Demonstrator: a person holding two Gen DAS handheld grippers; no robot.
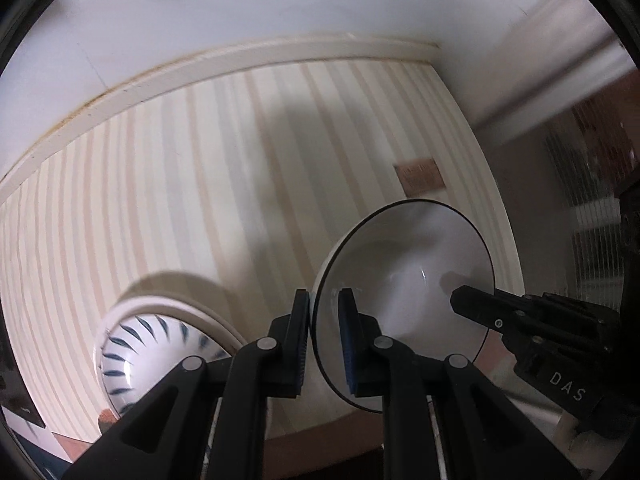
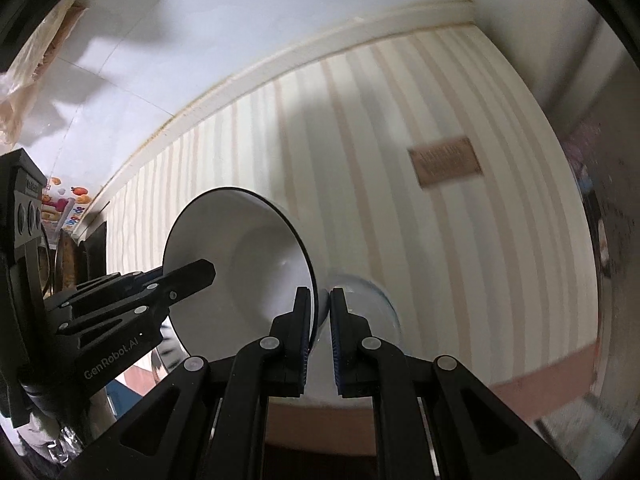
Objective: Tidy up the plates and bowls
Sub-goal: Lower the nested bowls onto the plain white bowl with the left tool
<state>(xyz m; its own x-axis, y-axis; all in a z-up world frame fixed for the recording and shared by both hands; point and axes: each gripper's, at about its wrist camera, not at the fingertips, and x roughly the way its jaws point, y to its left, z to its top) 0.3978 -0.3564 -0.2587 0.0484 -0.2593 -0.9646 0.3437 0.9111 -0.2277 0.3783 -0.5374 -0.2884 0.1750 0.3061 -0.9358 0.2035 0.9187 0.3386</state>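
We pinch the white bowl point(image 1: 404, 280) between both grippers, left gripper point(image 1: 324, 320) and right gripper point(image 2: 320, 320); uneven pull risks slipping over the striped table point(image 1: 180, 180).

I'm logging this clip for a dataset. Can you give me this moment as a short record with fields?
held item: white bowl with dark rim, tilted above the table
left gripper: shut on the bowl's rim
right gripper: shut on the opposite rim
surface: striped tablecloth
other dishes: blue-patterned bowl resting in a plate
also on cloth: brown label
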